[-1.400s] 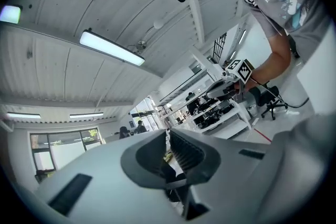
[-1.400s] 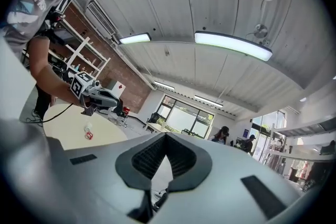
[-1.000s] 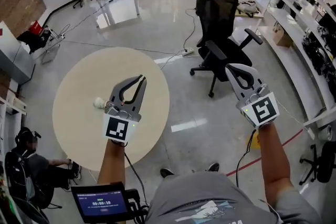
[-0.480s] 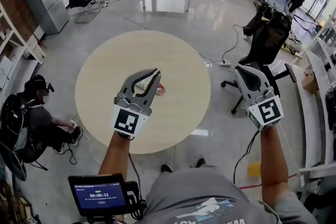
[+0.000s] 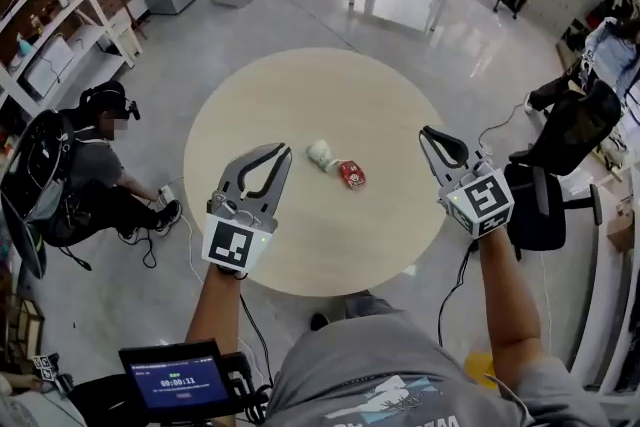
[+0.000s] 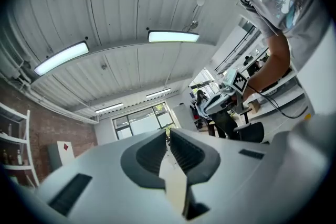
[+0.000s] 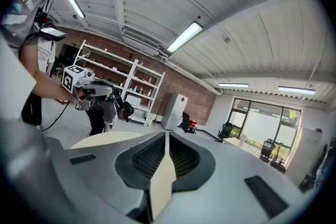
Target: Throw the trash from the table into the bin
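Worktop [image 5: 290, 95]: round; trash near centre.
Trash: white crumpled piece [image 5: 320, 154] beside red wrapper [image 5: 352, 175], ungrasped.
Left tongs [image 5: 283, 151]: pressed together, empty.
Right tongs [image 5: 428, 132]: likewise; we judged both poised to reach.

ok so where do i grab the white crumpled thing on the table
Pinch the white crumpled piece across its rounded body, from above and from its left, since the red wrapper lies close on its right. It sits low on the table, so a top-down pinch looks safest. The left gripper is nearer, jaws shut.

Round table [image 5: 300, 250]: white crumpled trash [image 5: 320, 155] beside red wrapper [image 5: 352, 175], mid-top.
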### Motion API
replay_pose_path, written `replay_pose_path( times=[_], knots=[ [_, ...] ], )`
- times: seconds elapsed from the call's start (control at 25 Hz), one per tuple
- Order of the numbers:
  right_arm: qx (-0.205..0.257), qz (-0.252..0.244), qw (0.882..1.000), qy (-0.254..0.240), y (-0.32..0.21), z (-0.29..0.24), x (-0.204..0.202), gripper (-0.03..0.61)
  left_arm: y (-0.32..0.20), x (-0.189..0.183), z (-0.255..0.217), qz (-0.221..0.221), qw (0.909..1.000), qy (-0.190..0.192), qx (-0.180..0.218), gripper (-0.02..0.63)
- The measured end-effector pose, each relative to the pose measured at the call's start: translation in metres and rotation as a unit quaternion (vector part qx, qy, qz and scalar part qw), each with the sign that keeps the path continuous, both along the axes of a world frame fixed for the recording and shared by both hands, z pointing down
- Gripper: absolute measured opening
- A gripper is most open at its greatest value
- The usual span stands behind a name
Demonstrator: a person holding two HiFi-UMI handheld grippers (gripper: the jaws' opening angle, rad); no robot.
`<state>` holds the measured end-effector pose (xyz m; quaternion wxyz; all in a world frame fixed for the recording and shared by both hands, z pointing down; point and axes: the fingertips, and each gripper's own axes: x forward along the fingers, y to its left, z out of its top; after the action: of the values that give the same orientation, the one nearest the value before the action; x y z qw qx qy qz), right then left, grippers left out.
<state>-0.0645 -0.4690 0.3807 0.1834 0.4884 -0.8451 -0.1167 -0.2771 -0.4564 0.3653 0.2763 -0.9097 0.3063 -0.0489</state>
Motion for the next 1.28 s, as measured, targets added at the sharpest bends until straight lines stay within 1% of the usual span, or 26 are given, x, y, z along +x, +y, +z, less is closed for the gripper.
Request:
replay_pose_path(
  times=[0.12, 0.16, 0.24, 0.28, 0.32, 0.36, 0.4, 0.48, 0.56, 0.6, 0.64, 0.68, 0.72, 0.76, 0.8, 0.96, 1.04, 1.08, 1.12, 1.28],
  knots=[
    [-0.044, -0.024, 0.999, -0.009, -0.044, 0.035, -0.016, 0.009, -0.019, -0.015, 0.011, -0.03, 0.9995, -0.01, -0.009, 0.066],
    [-0.06, -0.032, 0.998, -0.012, -0.059, 0.047, -0.021, 0.021, -0.026, -0.018, 0.014, -0.041, 0.999, -0.014, -0.013, 0.066],
    [-0.101, -0.046, 0.994, -0.014, -0.086, 0.078, -0.03, 0.101, -0.04, -0.024, 0.024, -0.062, 0.9976, -0.016, -0.027, 0.066],
    [-0.124, -0.052, 0.991, -0.012, -0.099, 0.098, -0.034, 0.129, -0.047, -0.026, 0.029, -0.071, 0.9967, -0.005, -0.039, 0.066],
    [-0.149, -0.055, 0.987, -0.008, -0.111, 0.119, -0.038, 0.162, -0.053, -0.028, 0.034, -0.079, 0.9953, 0.016, -0.054, 0.066],
    [-0.175, -0.058, 0.983, -0.004, -0.123, 0.141, -0.041, 0.188, -0.059, -0.029, 0.039, -0.086, 0.9937, 0.03, -0.066, 0.066],
    [-0.201, -0.059, 0.978, 0.0, -0.133, 0.164, -0.043, 0.21, -0.064, -0.029, 0.047, -0.091, 0.993, 0.02, -0.071, 0.066],
    [-0.251, -0.06, 0.966, 0.01, -0.148, 0.21, -0.046, 0.235, -0.072, -0.026, 0.064, -0.102, 0.9914, -0.014, -0.08, 0.066],
    [-0.301, -0.057, 0.952, 0.022, -0.156, 0.258, -0.051, 0.25, -0.078, -0.028, 0.077, -0.111, 0.989, -0.024, -0.095, 0.066],
    [-0.323, -0.054, 0.944, 0.029, -0.16, 0.28, -0.055, 0.25, -0.081, -0.032, 0.081, -0.115, 0.9878, -0.02, -0.103, 0.066],
    [-0.344, -0.05, 0.937, 0.037, -0.163, 0.301, -0.058, 0.25, -0.084, -0.036, 0.084, -0.12, 0.9863, -0.005, -0.114, 0.066],
    [-0.365, -0.045, 0.929, 0.045, -0.165, 0.32, -0.061, 0.25, -0.088, -0.04, 0.084, -0.126, 0.9832, 0.031, -0.128, 0.066],
    [-0.386, -0.04, 0.92, 0.051, -0.165, 0.338, -0.063, 0.25, -0.092, -0.044, 0.083, -0.134, 0.9773, 0.079, -0.143, 0.066],
    [-0.407, -0.035, 0.911, 0.055, -0.164, 0.356, -0.065, 0.25, -0.095, -0.048, 0.083, -0.143, 0.9708, 0.114, -0.156, 0.066],
    [-0.426, -0.029, 0.902, 0.059, -0.163, 0.373, -0.067, 0.252, -0.097, -0.052, 0.086, -0.149, 0.9667, 0.129, -0.163, 0.066],
    [-0.478, 0.007, 0.874, 0.089, -0.154, 0.421, -0.062, 0.33, -0.099, -0.066, 0.099, -0.164, 0.9612, 0.13, -0.18, 0.066],
    [-0.499, 0.021, 0.86, 0.104, -0.147, 0.437, -0.057, 0.337, -0.098, -0.069, 0.102, -0.168, 0.96, 0.128, -0.184, 0.066],
    [-0.506, 0.027, 0.855, 0.107, -0.144, 0.444, -0.055, 0.336, -0.096, -0.07, 0.103, -0.169, 0.9595, 0.128, -0.185, 0.066],
    [-0.51, 0.031, 0.853, 0.108, -0.142, 0.449, -0.054, 0.336, -0.095, -0.07, 0.105, -0.171, 0.9592, 0.128, -0.186, 0.066],
    [-0.51, 0.036, 0.853, 0.105, -0.139, 0.456, -0.05, 0.336, -0.091, -0.071, 0.11, -0.172, 0.9589, 0.127, -0.186, 0.066]
  ],
)
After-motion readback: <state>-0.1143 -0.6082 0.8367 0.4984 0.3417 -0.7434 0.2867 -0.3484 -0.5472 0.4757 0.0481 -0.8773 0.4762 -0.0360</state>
